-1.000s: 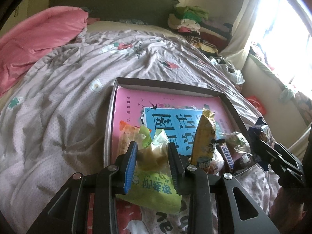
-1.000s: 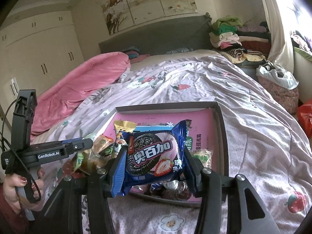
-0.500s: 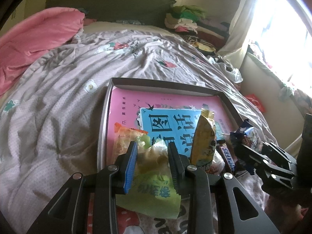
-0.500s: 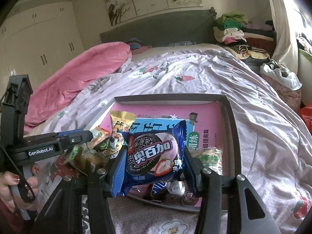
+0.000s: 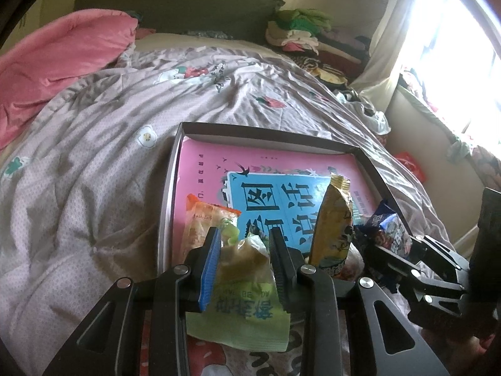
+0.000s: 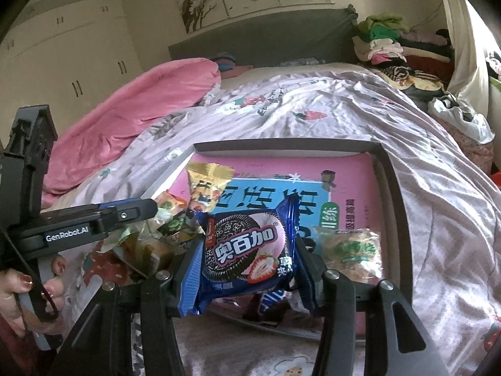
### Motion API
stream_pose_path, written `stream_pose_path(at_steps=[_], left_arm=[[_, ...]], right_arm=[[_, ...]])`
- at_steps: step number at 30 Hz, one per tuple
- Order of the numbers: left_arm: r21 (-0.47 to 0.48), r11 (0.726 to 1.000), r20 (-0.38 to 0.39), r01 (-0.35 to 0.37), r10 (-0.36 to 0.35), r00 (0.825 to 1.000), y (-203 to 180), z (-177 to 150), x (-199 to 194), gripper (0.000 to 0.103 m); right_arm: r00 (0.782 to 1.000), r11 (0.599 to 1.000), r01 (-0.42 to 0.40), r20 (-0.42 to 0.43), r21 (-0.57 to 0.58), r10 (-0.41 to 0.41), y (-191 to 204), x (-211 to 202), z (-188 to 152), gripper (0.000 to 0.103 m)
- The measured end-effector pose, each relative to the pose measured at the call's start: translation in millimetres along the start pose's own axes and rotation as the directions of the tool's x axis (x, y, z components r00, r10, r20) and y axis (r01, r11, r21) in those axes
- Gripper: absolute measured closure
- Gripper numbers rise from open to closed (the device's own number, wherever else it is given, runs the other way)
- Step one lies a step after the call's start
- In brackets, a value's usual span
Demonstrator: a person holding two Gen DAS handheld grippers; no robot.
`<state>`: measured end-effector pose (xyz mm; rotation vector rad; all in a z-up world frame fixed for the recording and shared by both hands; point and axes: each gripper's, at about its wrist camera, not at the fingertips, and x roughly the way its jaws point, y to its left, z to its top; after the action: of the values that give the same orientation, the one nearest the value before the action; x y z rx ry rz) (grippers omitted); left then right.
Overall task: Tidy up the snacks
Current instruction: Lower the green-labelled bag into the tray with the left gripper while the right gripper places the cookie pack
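A shallow dark-rimmed box (image 5: 313, 138) (image 6: 388, 194) lies on the bed with a pink and blue book flat inside. My left gripper (image 5: 244, 241) is shut on a green snack packet (image 5: 247, 300) at the box's near edge. My right gripper (image 6: 247, 247) is shut on a blue Oreo strawberry packet (image 6: 244, 250), held over the box's near end. A yellow packet (image 5: 332, 225) (image 6: 206, 185) stands upright in the box. An orange packet (image 5: 200, 222) lies by the left wall. A clear packet with green print (image 6: 350, 250) lies at the box's right.
The box sits on a rumpled lilac duvet (image 5: 94, 156). A pink quilt (image 5: 50, 65) is heaped at the far left. Folded clothes (image 6: 382, 40) are stacked by the headboard. A hand (image 6: 18, 288) grips the left tool's handle. A bright window (image 5: 454, 47) is at the right.
The right gripper has come down and closer over the box with the Oreo packet still in it. The left gripper has kept still with its green packet.
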<state>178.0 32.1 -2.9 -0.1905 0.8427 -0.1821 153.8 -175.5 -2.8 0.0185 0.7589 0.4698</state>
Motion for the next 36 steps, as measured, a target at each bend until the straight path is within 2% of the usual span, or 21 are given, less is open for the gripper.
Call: stream_pose_path(at_steps=[20,24,33,36], left_arm=[[0.001,1.0,-0.001,0.0,0.0,1.0,0.6,-0.9,0.1,0.07],[-0.001,1.0,0.0,0.006,-0.006,1.0,1.6,-0.9,0.0,0.07],[0.001,1.0,0.008,0.006,-0.006,1.0,-0.2,-1.5,-1.8,0.07],[-0.003,1.0,0.01,0.017,-0.017,1.0,-1.7,-0.8,-3.5,0.061]], right_arm=[[0.999,0.999,0.011,-0.031,0.03,-0.01,-2.8,4.3,-5.1,0.048],[0.999,0.999,0.029,-0.031,0.017,-0.029,-0.3,3.3,-4.7,0.041],[0.999,0.999,0.051,-0.007,-0.002,-0.051,4.0,-4.3,-5.1,0.035],[0.998,0.998,0.063,0.018,-0.008,-0.062,5.5,-10.3,-4.3,0.032]])
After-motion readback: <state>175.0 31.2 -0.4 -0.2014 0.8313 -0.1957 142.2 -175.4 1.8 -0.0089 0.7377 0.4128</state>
